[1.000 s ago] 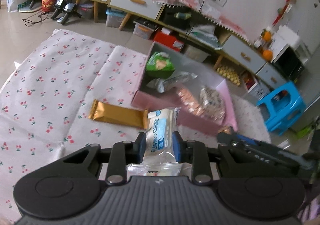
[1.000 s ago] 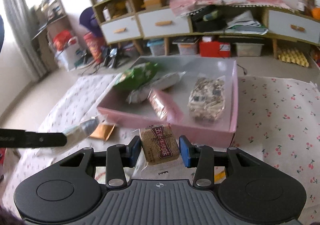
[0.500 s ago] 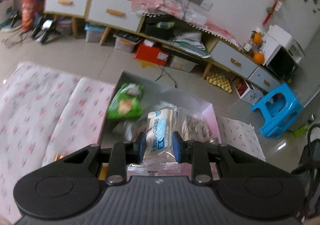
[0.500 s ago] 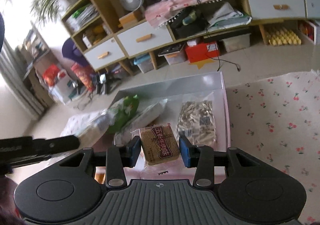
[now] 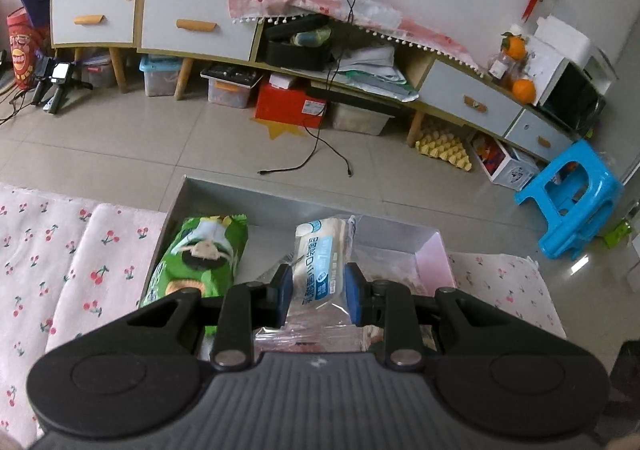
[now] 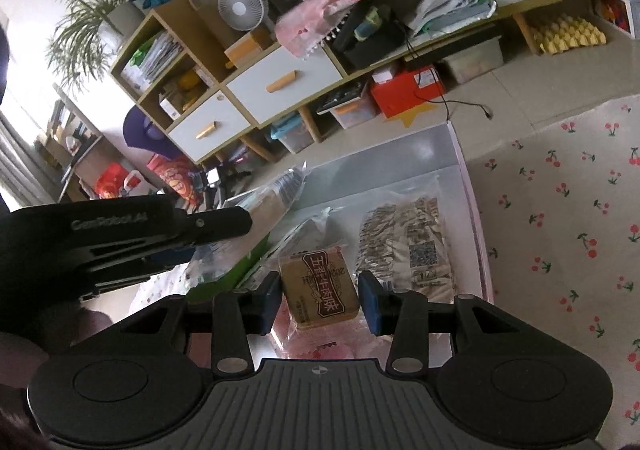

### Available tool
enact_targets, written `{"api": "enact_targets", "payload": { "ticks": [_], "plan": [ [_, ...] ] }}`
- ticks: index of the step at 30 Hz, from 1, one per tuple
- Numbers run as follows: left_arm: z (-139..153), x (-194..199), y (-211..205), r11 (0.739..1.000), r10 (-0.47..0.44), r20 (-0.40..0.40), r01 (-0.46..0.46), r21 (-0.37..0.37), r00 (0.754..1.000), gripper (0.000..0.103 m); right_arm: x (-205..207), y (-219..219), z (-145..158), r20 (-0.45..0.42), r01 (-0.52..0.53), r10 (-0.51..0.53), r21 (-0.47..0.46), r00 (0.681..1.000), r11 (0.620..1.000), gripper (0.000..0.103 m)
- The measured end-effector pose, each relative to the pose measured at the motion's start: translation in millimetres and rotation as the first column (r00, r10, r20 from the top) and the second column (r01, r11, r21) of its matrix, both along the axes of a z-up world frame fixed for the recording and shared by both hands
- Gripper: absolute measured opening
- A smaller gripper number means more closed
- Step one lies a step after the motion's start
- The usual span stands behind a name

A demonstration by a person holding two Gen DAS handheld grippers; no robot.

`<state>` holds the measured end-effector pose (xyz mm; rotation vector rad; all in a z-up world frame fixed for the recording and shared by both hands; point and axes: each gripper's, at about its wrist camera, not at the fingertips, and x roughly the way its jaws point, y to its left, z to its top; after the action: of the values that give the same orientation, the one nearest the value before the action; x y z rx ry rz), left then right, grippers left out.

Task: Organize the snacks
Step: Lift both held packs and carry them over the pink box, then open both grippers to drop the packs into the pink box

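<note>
Your gripper bodies cut off the near end of the pink box [image 5: 434,250] in both views, so its front wall and whatever lies beneath them cannot be checked. A pink wrapper under your right gripper [image 6: 320,296] is mostly hidden and cannot be identified.

Count inside the box: one green biscuit bag [image 5: 200,258] at the left, one clear packet of brown snacks [image 6: 408,246] at the right, and one clear wrapper [image 6: 308,228] between them, contents unreadable. Two more snacks are in your grippers.

Your left gripper [image 5: 318,290] is clamped narrow on a white-and-blue packet [image 5: 320,250], a long clear-ended pouch with blue print, held above the box interior beside the green bag. From the right wrist view that packet is only partly seen past the left gripper's arm.

Your right gripper holds a brown square snack [image 6: 320,290] with a dark red label, pads against its sides, above the box's near end. The box sits between cherry-print cloths [image 6: 560,209].
</note>
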<state>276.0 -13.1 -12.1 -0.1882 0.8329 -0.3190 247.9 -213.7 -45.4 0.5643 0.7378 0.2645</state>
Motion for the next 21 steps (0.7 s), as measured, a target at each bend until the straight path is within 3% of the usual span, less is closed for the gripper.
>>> {"api": "enact_targets", "payload": {
  "ticks": [9, 11, 13, 14, 21],
  "plan": [
    [-6, 12, 3, 1.000, 0.006, -0.017, -0.006, -0.014, 1.000, 0.026, 5, -3, -4, 0.020, 0.019, -0.020, 0.056, 1.000, 0.998, 0.044],
    [-6, 10, 4, 1.000, 0.002, 0.007, -0.002, -0.017, 1.000, 0.033, 6, -5, -4, 0.026, 0.021, -0.023, 0.067, 0.999, 0.998, 0.046],
    [-3, 7, 5, 1.000, 0.014, 0.037, -0.013, -0.021, 0.999, 0.053, 5, -7, -4, 0.026, 0.030, -0.032, 0.070, 0.999, 0.997, 0.057],
    [-2, 6, 6, 0.999, 0.019, 0.046, -0.018, -0.027, 0.999, 0.057, 4, -9, -3, 0.030, 0.037, -0.039, 0.072, 0.999, 0.997, 0.061],
    [2, -1, 12, 0.999, 0.031, 0.036, -0.030, -0.037, 0.999, 0.063, 0, -18, -1, 0.008, 0.076, -0.077, 0.093, 0.997, 0.993, 0.070]
  ]
}}
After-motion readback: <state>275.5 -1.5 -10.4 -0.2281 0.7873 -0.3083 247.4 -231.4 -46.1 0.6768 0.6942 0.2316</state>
